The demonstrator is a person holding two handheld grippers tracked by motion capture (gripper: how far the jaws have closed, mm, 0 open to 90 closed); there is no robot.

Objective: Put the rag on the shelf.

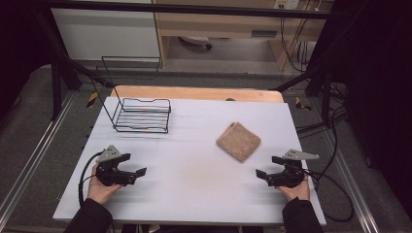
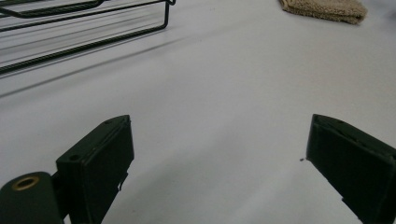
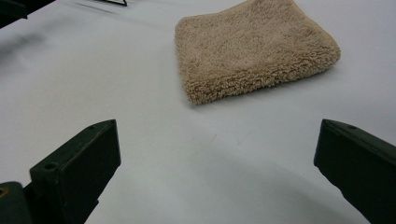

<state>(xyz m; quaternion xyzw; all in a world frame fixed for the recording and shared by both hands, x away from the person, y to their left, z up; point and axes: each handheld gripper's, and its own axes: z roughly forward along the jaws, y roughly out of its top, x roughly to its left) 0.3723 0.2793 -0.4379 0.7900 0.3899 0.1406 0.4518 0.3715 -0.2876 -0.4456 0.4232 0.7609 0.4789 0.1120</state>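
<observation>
A folded tan towel (image 1: 238,141) lies flat on the white table (image 1: 194,170), right of centre. A black wire basket (image 1: 142,115) stands at the back left. My left gripper (image 1: 134,165) rests low near the table's left front, open with nothing between its jaws. My right gripper (image 1: 267,166) sits at the right front, also open and empty, its jaws turned toward the centre. In the right gripper view the towel (image 3: 254,49) lies just beyond the spread jaws of that gripper (image 3: 217,158). In the left gripper view that gripper (image 2: 219,154) faces bare table, with the basket (image 2: 84,32) at upper left and the towel (image 2: 324,9) far off.
A wooden strip (image 1: 197,93) edges the table's far side. Black frame bars (image 1: 63,58) and floor rails surround the table. Cables (image 1: 335,194) trail from the right gripper over the right edge.
</observation>
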